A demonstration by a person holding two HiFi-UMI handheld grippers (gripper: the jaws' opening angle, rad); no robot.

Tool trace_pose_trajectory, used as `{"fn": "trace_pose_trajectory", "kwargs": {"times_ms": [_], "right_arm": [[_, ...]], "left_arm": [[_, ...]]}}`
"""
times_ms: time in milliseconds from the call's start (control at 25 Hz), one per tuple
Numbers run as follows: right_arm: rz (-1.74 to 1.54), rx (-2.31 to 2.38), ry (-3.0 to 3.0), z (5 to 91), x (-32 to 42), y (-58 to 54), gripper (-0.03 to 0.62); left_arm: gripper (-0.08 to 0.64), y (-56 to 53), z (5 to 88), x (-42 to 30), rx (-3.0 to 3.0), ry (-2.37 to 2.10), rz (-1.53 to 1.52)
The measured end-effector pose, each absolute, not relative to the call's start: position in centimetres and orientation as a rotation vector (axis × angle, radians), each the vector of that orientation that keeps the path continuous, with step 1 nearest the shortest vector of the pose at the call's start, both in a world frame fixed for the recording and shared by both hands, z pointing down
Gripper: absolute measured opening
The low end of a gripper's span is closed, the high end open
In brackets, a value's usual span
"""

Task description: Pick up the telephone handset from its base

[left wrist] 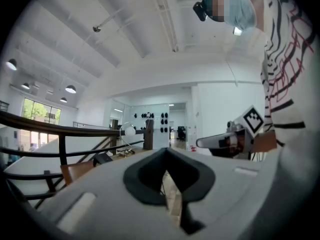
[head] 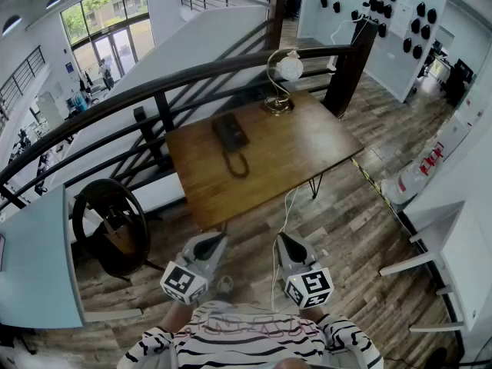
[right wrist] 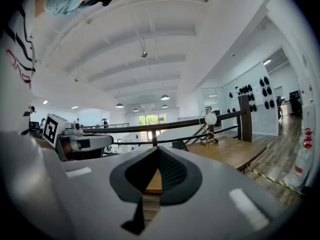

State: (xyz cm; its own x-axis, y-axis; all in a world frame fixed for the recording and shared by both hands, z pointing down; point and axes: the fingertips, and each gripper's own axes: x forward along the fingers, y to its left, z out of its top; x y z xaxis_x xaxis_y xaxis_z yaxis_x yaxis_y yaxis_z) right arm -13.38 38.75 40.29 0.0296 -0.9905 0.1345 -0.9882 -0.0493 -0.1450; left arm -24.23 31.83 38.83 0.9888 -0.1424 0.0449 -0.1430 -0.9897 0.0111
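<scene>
Head view, near to far. At six o'clock is your white shirt with black stripes point(head: 246, 344). Just beyond it you hold the left gripper point(head: 217, 241) at eleven o'clock and the right gripper point(head: 284, 241) at one o'clock. They are side by side and apart, over the grey-brown plank floor point(head: 346, 221), short of the table.

Left gripper view shows its dark pads point(left wrist: 145, 176) pressed together with nothing between them, and right gripper view shows the same. Both grippers are fully closed and empty.

At twelve o'clock stands the rectangular brown wooden table point(head: 307, 152). The black telephone point(head: 230, 131) lies at eleven o'clock from the tabletop's middle, well apart from both grippers. Its handset point(head: 223, 133) appears to rest on the base, though it is too small to separate the two. A dark curled cord point(head: 237, 164) lies at six o'clock of the telephone. At one o'clock of it, on the far edge, stands a brass-stemmed lamp with a white globe point(head: 286, 69). Behind the table runs a dark railing point(head: 192, 74).
</scene>
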Motion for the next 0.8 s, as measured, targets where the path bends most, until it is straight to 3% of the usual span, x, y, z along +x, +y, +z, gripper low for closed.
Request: {"fn": "trace_pose_trajectory", "kwargs": {"times_ms": [480,560,640,800], "right_arm": [[-0.265,-2.195,2.17,40.6,-11.8,38.7,0.002],[-0.258,-2.193,2.184,41.0,-11.5,38.4,0.038],[-0.252,-2.197,2.191,41.3,-11.0,37.7,0.092],[-0.258,-2.21,2.181,41.8,-9.8,35.7,0.1]], "left_arm": [[0.005,32.1,40.4,-22.3,3.067,-0.207,0.083],[0.006,31.9,40.7,-21.8,3.062,-0.214,0.092],[0.12,31.1,40.8,-21.3,3.056,-0.216,0.093],[0.127,28.5,41.3,-20.4,3.048,-0.227,0.092]]}}
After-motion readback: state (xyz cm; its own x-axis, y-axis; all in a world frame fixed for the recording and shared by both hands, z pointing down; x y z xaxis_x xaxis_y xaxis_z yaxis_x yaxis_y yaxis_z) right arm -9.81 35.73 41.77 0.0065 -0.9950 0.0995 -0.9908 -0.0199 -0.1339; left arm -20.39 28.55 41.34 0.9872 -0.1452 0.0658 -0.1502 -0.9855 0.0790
